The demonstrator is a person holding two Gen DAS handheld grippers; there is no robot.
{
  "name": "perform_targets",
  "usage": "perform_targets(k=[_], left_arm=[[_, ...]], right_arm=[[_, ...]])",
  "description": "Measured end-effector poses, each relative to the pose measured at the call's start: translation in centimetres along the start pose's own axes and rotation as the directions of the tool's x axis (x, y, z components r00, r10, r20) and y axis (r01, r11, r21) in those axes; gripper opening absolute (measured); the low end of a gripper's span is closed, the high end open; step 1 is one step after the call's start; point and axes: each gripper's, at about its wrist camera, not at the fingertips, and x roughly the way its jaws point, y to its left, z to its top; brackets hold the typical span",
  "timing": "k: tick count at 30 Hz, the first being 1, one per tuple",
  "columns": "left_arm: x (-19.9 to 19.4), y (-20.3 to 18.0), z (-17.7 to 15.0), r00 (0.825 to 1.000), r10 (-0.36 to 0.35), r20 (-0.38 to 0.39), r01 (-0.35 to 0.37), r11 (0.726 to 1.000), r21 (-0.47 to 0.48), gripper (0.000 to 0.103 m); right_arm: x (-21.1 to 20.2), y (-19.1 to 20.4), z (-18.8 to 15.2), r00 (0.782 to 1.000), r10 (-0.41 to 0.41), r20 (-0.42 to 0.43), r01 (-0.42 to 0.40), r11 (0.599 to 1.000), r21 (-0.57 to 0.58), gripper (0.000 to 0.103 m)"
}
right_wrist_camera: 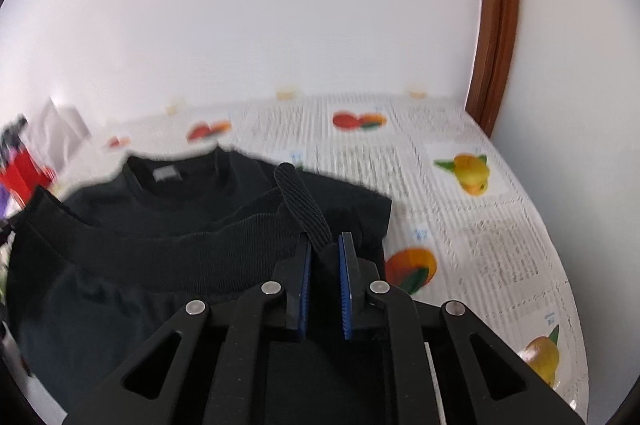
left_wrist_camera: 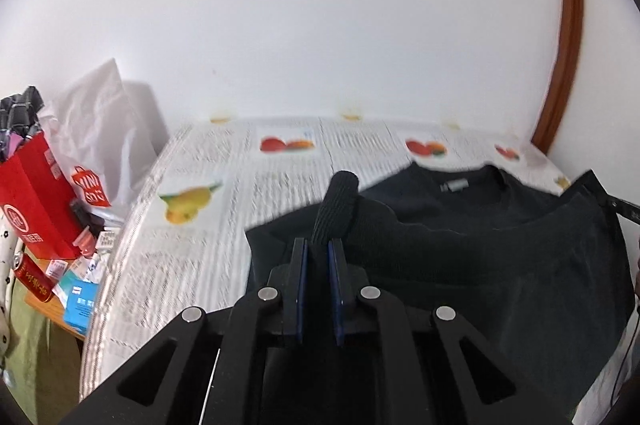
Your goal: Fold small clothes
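Note:
A black sweatshirt lies on the fruit-print tablecloth, its collar and grey label towards the wall. My left gripper is shut on the left corner of its ribbed hem, which sticks up between the blue pads. In the right wrist view, my right gripper is shut on the right corner of the ribbed hem. The hem is lifted and stretched over the sweatshirt towards the collar label. The tip of the other gripper shows at the right edge of the left wrist view.
A red paper bag, a white plastic bag and small boxes crowd the left beside the table. A brown door frame rises at the table's far right corner. The tablecloth lies bare right of the sweatshirt.

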Motion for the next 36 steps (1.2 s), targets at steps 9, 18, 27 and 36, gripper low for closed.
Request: perform_targets(k=[9,18,27,36], left_arm=[[5.9,-0.2,0.0,0.994,0.041,-0.101,-0.044,0.999,-0.029,0.010],[8.0,-0.2,-1.3,0.983,0.051,-0.178,-0.056,0.998,-0.025,0.015],[7.2,-0.4,-1.7,0.973,0.048,-0.226,-0.047,0.999,0.011,0.029],[3.0,2.3,-4.7,0.966,0.026,-0.259,-0.029,1.000,-0.008,0.045]], right_arm=[[5.1,-2.4,0.8,0.999,0.007,-0.052,-0.001,0.994,0.110,0.012],[8.6,-2.9,-0.9,0.989,-0.015,-0.146,0.032,0.992,0.118,0.016],[6.7,-1.9,-1.7,0.977,-0.082,-0.197,0.089,0.996,0.031,0.037],[1.1,-0.6,-5.2,0.965,-0.163,-0.206,0.146,0.984,-0.098,0.049]])
